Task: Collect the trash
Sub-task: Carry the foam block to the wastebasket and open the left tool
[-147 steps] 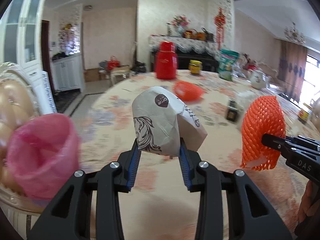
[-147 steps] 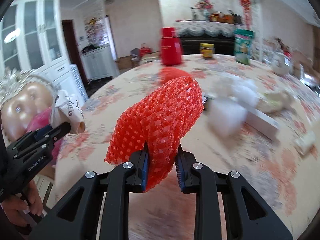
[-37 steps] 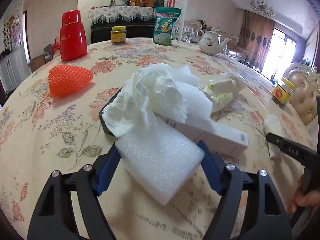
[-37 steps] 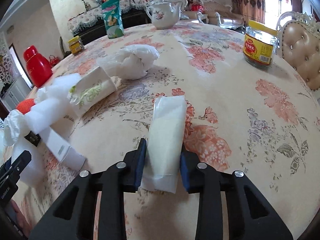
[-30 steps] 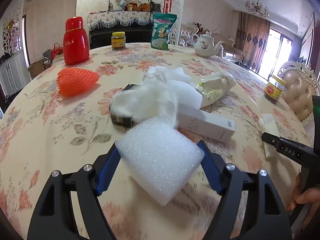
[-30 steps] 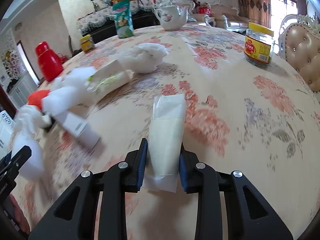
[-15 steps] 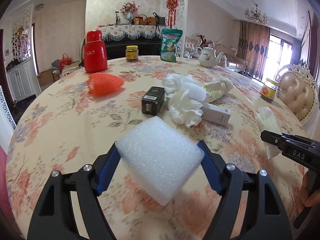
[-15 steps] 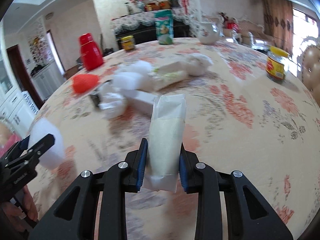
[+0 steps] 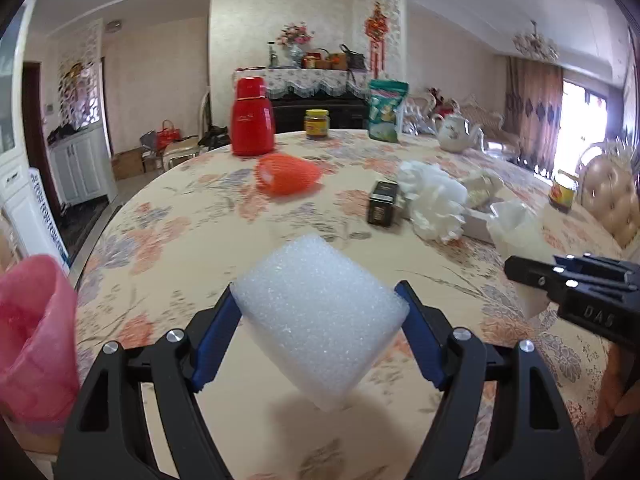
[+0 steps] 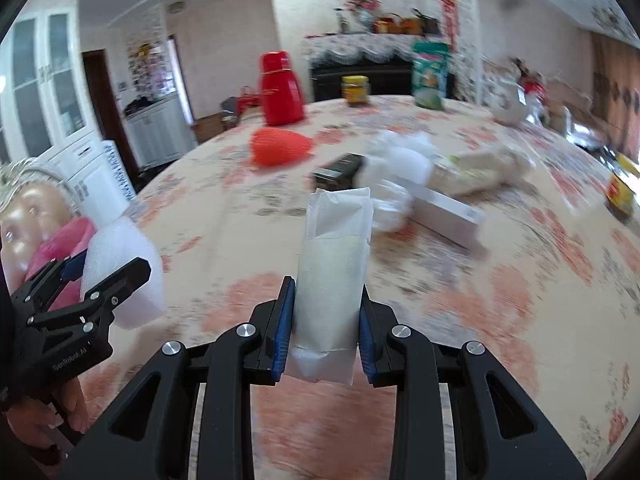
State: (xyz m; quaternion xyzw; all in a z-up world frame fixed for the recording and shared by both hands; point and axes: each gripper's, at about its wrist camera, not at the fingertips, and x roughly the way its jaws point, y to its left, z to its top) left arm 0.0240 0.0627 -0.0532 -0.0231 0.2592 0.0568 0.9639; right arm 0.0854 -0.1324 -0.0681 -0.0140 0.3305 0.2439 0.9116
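My left gripper (image 9: 320, 332) is shut on a white foam block (image 9: 320, 320) and holds it above the floral tablecloth (image 9: 180, 248). My right gripper (image 10: 326, 312) is shut on a flat white paper packet (image 10: 334, 256), held upright above the table. A pink-lined trash bin (image 9: 34, 336) stands at the table's left edge, left of the foam block; it also shows in the right wrist view (image 10: 64, 248). An orange foam net (image 9: 286, 174), a small black box (image 9: 382, 202), crumpled white tissue (image 9: 436, 200) and a long white box (image 10: 444, 208) lie on the table.
A red thermos (image 9: 252, 122), a yellow-lidded jar (image 9: 317, 123), a green snack bag (image 9: 386, 116) and a teapot (image 9: 456, 132) stand at the far side. Another jar (image 9: 562, 192) is at the right edge. Cream chairs (image 9: 612, 196) flank the table.
Both grippers have pulled back and swung left with their loads. The trash pile now lies farther away and the pink bin has come into view at the left.
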